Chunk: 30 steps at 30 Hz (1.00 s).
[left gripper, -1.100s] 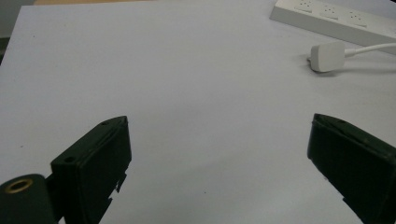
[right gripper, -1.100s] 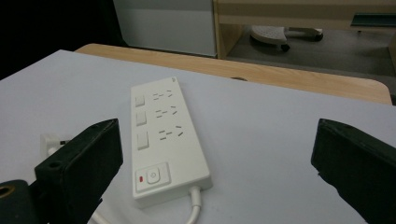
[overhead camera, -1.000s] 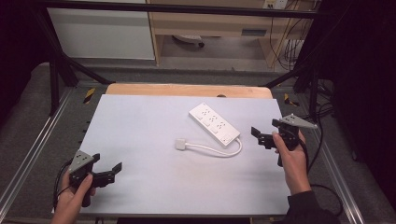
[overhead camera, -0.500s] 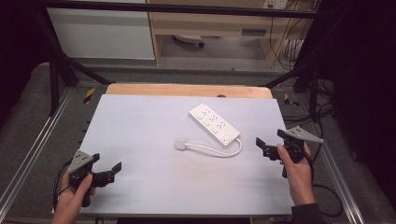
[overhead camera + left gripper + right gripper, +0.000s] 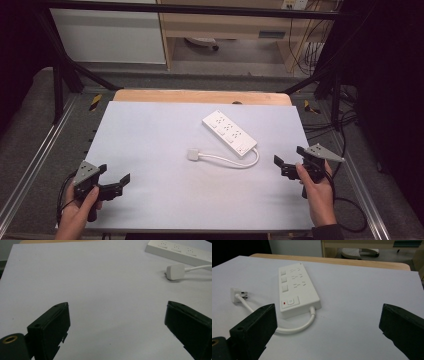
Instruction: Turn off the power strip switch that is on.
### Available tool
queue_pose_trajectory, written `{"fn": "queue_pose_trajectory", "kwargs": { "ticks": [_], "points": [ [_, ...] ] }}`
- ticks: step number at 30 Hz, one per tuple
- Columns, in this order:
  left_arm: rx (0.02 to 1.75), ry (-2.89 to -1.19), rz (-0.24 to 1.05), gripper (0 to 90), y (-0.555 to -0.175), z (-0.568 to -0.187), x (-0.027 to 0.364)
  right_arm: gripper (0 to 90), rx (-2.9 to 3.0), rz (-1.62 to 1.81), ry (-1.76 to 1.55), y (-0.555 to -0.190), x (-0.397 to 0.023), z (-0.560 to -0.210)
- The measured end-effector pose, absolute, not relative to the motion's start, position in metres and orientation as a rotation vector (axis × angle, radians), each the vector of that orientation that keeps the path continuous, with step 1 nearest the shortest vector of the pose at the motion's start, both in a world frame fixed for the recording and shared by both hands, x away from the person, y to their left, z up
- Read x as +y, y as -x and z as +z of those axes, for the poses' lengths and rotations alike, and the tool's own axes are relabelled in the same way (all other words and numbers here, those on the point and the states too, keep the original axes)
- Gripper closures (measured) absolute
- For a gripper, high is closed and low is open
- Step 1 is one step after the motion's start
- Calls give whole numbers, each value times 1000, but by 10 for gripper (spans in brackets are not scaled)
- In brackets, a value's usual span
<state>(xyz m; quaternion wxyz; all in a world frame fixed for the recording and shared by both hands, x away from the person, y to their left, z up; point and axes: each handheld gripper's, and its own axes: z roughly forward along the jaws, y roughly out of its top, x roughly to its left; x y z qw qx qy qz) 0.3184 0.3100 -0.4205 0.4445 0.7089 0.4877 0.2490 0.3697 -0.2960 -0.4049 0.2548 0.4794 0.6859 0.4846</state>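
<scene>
A white power strip (image 5: 230, 132) lies slantwise on the white table top (image 5: 150, 135), right of centre. Its short cable (image 5: 235, 162) loops round to a white plug (image 5: 193, 155) lying loose on the table. My right gripper (image 5: 289, 159) is held near the right front of the table, open and empty, a short way right of the cable loop. In the right gripper view the strip (image 5: 297, 287) and plug (image 5: 235, 293) lie ahead of the wide-apart jaws of the right gripper (image 5: 329, 306). My left gripper (image 5: 116, 175) rests at the front left, open and empty (image 5: 117, 305), with the plug (image 5: 175, 272) far ahead.
A wooden table edge (image 5: 200, 96) runs along the back of the white surface. Metal rails (image 5: 30, 165) flank both sides. Loose cables (image 5: 345, 125) lie on the floor at the right. A cabinet and shelving (image 5: 225, 25) stand behind the table.
My right gripper has drawn back toward the front right of the table, away from the power strip. The left gripper has barely moved. Both stay open.
</scene>
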Motion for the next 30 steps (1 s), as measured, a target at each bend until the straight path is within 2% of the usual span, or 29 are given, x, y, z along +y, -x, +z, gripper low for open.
{"fn": "queue_pose_trajectory", "kwargs": {
  "ticks": [18, 30],
  "points": [
    [1192, -1762, 604, 62, -318, -420, 308, 21, 1865, 1323, -1327, -366, -287, -432],
    [1184, -1766, 606, 62, -318, -420, 307, 26, 2013, 1282, -1320, -375, -258, -449]
  ]
}}
